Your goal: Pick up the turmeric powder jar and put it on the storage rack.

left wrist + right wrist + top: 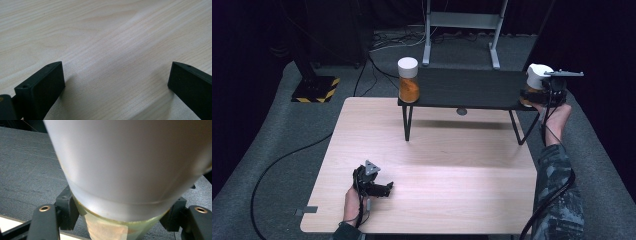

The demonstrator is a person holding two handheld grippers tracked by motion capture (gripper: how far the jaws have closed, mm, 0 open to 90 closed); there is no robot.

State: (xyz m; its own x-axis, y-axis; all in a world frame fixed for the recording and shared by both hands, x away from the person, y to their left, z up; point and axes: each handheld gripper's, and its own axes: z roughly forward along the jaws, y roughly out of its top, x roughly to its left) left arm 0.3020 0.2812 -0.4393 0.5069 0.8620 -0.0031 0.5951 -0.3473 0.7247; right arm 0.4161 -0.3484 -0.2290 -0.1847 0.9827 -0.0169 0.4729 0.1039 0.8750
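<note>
Right gripper view: claw [122, 220] clamps white-capped cylindrical jar [130, 165].

Overhead view; two close tongs-mounted views

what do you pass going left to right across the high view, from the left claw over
left claw → orange-filled jar with white lid → black shelf → white-lidded jar gripped by the right claw

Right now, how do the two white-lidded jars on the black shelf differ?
The left jar stands free at the shelf's left end; the right jar sits at its right end, clamped in the right claw. The left jar shows bright orange contents fully; the right jar's body is mostly hidden behind the claw. Both stand upright with white lids.
</note>
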